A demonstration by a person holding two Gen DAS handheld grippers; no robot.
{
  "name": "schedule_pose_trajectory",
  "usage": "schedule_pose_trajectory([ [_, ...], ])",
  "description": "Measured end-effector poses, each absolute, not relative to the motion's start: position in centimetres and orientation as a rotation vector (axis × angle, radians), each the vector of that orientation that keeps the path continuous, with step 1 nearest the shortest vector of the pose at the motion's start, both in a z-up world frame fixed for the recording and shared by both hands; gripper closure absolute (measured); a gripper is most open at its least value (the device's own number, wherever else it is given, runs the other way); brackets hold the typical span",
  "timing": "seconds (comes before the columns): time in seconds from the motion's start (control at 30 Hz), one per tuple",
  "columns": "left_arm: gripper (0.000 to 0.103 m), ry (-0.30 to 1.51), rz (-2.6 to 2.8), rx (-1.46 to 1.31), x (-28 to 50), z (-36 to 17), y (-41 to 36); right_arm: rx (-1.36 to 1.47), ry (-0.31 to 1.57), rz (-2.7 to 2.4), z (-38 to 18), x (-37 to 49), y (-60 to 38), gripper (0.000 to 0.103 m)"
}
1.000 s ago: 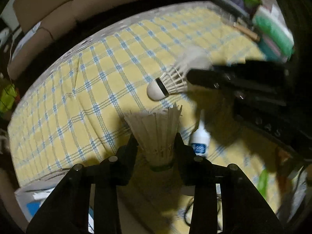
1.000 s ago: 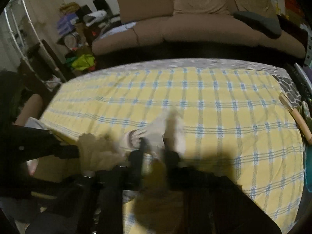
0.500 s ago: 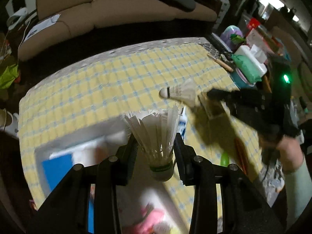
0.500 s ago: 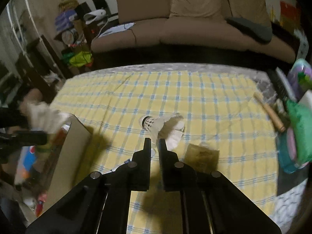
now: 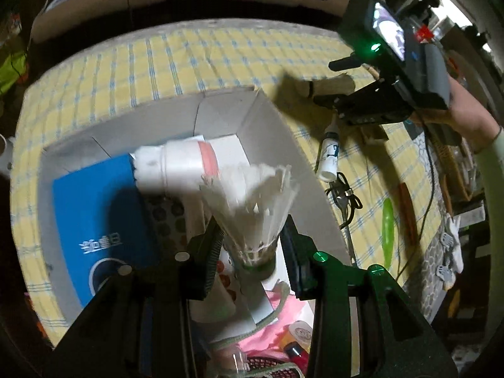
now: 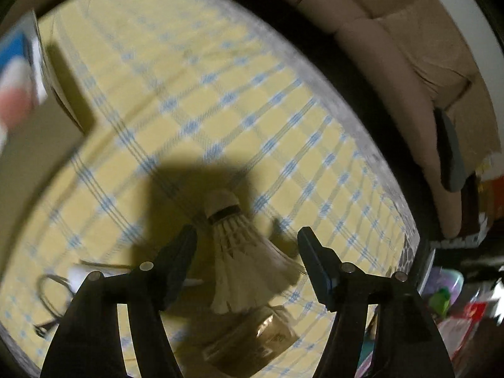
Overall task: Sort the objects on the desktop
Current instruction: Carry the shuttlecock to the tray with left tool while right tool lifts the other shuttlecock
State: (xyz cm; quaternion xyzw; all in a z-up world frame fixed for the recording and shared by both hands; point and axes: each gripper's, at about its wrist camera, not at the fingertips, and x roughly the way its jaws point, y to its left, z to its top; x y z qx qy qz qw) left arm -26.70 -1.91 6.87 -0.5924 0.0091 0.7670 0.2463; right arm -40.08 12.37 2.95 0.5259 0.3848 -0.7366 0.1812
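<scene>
**A:** Where are we?

**B:** Starting big: the table [image 5: 176,60] with its yellow check cloth, and on it the white box [image 5: 274,126] I'm sorting into. I see a blue carton [image 5: 94,208] and a white bottle [image 5: 176,170] in there, plus pink stuff at the near end (too blurred to name).

**A:** And your left tool?

**B:** My left gripper [image 5: 252,249] sits over the box. Its jaws flank the cork end of a shuttlecock [image 5: 252,201], feathers fanned away from me, but I see a gap on each side, so I can't tell whether they are gripping it or letting it go.

**A:** The right one?

**B:** My right gripper [image 6: 247,245] is spread wide, holding nothing. A second shuttlecock [image 6: 239,252] lies on the cloth between its fingers, cork end pointing away, feathers toward me. It touches neither finger as far as I can judge; the view is smeared.

**A:** So which step?

**B:** I'd say two at once: dropping one shuttlecock in the box, lining up on the other. Next, I'd part the left jaws fully so the first falls clear of the bottle. Then I'd bring the right fingers down around the second and close gently near the cork, since feathers crush.

**A:** Anything in the way?

**B:** A small brown packet [image 6: 252,340] lies just beside the feathers, so I'd keep the fingers off it.
</scene>
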Motion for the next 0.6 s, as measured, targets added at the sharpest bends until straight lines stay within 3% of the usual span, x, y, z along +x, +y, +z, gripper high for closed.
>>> schedule_pose_trajectory([
  [0.03,0.069,0.026,2.093,-1.614,-26.8,6.6,-1.8,1.502,1.107,-2.064,2.3,-40.2,12.5,0.040],
  [0.07,0.069,0.018,2.094,-1.614,-26.8,6.5,-1.8,1.526,1.096,-2.049,1.8,-40.4,12.7,0.059],
  [0.2,0.069,0.006,2.105,-1.611,-26.3,6.7,-1.6,1.509,0.950,-2.137,2.9,-40.3,13.9,0.067],
  [0.4,0.069,-0.037,2.092,-1.607,-24.0,7.6,-1.5,1.416,0.698,-2.297,8.4,-37.7,15.8,0.067],
  [0.6,0.069,0.019,2.080,-1.646,-21.5,7.0,-0.4,1.310,0.325,-2.311,14.9,-34.1,14.8,0.067],
])
